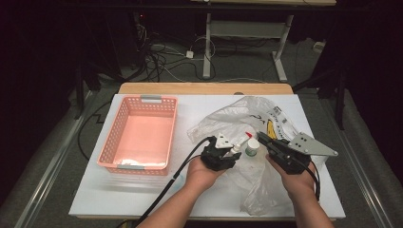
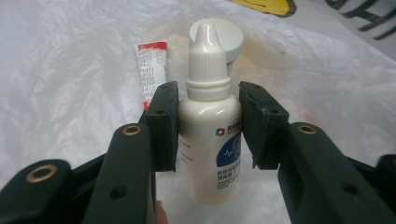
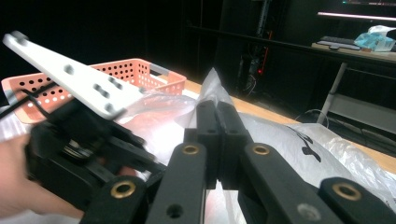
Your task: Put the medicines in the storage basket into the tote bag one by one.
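Between the left tongs (image 2: 208, 126): white dropper bottle (image 2: 210, 140), clamped upright; right tongs (image 3: 217, 140): pressed together on clear plastic bag (image 3: 275, 135) film, over the bench (image 1: 190, 111).

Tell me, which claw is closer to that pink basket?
Left. The left claw sits just right of the pink basket, gripping a small white bottle. The right claw is farther right, pinching the plastic bag.

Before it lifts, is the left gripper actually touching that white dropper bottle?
Touching: in the left gripper view, both pads press the white dropper bottle at its shoulders.
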